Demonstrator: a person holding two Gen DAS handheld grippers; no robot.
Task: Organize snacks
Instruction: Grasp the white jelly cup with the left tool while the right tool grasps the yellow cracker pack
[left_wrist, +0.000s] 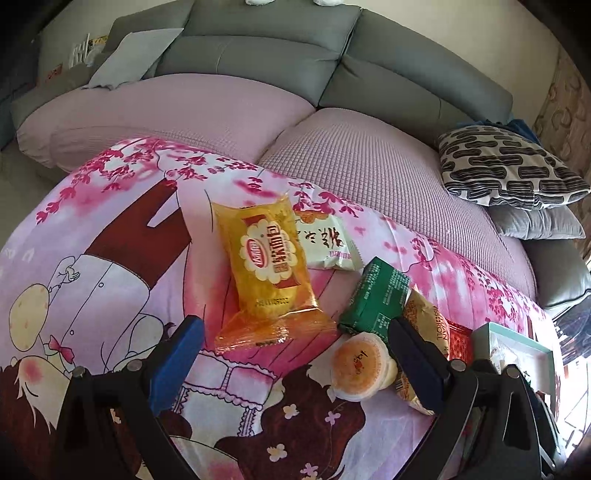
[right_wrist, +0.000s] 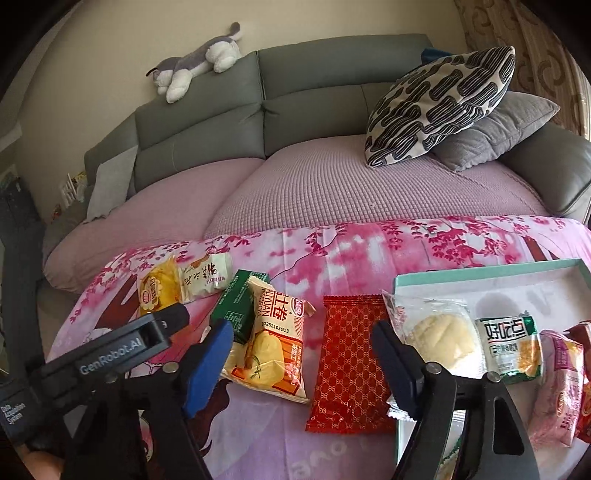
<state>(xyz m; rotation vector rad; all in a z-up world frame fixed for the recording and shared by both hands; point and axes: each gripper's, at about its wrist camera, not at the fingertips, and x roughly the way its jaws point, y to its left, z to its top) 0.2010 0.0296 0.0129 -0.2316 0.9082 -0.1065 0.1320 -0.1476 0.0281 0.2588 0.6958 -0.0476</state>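
Observation:
Snacks lie on a pink cartoon-print cloth. In the left wrist view my left gripper (left_wrist: 295, 343) is open and empty, just short of a yellow bread packet (left_wrist: 267, 262). A white packet (left_wrist: 327, 242), a green packet (left_wrist: 376, 295) and an orange jelly cup (left_wrist: 360, 363) lie beside it. In the right wrist view my right gripper (right_wrist: 304, 341) is open and empty above a red packet (right_wrist: 351, 363) and a beige roll packet (right_wrist: 275, 339). A teal-rimmed tray (right_wrist: 491, 267) at right holds a bread bun packet (right_wrist: 441, 338), a green-white packet (right_wrist: 511, 349) and a pink packet (right_wrist: 561, 391).
A grey sofa (right_wrist: 314, 92) with mauve seat covers stands behind the cloth. A patterned cushion (right_wrist: 439, 103) and a grey cushion (right_wrist: 495, 133) lie at its right end. A plush toy (right_wrist: 199, 62) lies on the sofa back. The left gripper's body (right_wrist: 110, 350) shows at the left.

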